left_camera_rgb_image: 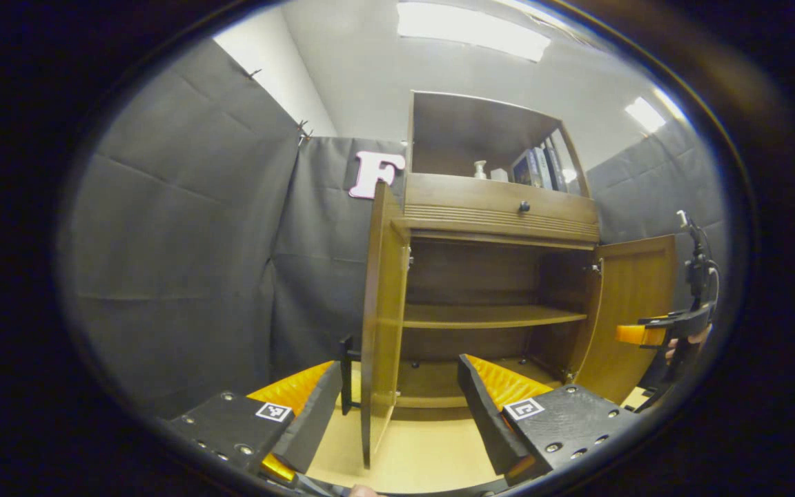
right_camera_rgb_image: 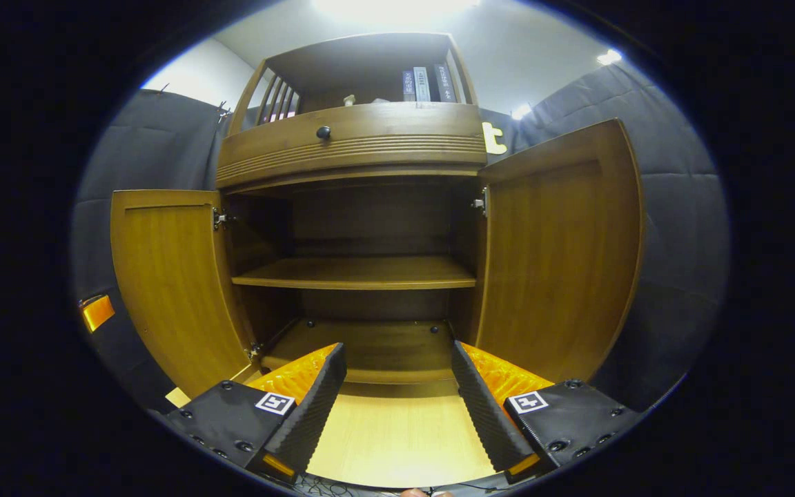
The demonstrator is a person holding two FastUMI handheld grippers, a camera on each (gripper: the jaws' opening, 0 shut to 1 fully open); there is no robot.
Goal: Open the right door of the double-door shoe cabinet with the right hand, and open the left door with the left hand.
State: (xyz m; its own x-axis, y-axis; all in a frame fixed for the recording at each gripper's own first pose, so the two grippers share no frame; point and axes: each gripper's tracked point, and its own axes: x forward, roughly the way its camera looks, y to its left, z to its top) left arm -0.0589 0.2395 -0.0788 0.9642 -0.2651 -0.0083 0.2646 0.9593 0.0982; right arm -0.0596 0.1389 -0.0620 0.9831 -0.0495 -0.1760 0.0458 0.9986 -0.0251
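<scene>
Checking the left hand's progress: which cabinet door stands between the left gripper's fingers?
The left door, seen edge-on between the open left gripper's fingers; the right door swings out farther right.

Left door (left_camera_rgb_image: pixel 380 324) edge-on, face hidden; books (right_camera_rgb_image: pixel 425 84) too small to tell.

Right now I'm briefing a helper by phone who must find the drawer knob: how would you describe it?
Find the brown wooden shoe cabinet standing with both lower doors open. Above that open compartment runs a wide wooden drawer front with ribbed trim. The small round dark knob sits on that front, the only knob there, below the shelf holding upright books.
</scene>
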